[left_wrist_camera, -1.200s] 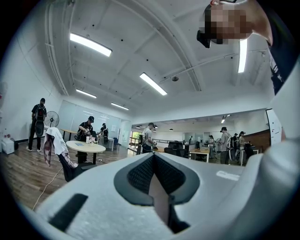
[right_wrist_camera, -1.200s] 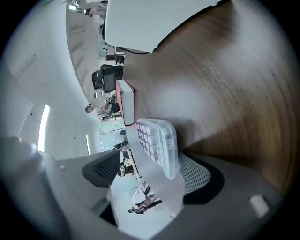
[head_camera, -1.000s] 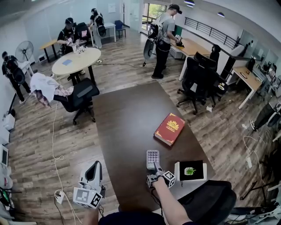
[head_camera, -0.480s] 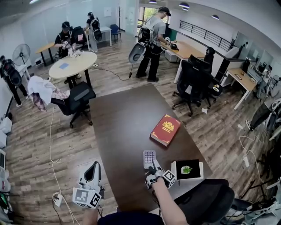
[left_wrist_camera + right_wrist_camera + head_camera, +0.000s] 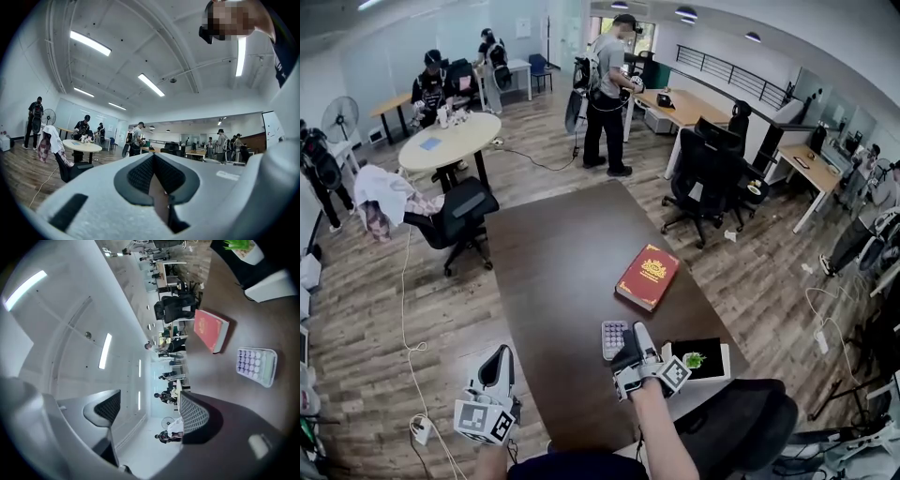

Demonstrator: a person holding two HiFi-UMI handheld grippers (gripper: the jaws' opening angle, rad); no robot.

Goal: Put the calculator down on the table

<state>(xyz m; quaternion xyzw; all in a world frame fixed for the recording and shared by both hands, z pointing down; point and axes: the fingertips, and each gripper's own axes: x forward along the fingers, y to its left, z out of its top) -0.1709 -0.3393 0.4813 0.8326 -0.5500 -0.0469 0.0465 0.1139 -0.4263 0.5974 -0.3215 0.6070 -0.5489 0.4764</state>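
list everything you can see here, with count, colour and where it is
table: one, dark brown, centre
calculator: one, white with lilac keys, flat on the table's near end
book: one, red, on the table beyond the calculator
slab: one, black on white, near right corner
plant: one, green, on the slab
office chairs: at least three, black, around the table
round table: one, pale, far left
people: several, background
left gripper: grey, jaws together, off the table's left edge
right gripper: grey, jaws apart, empty, beside the calculator
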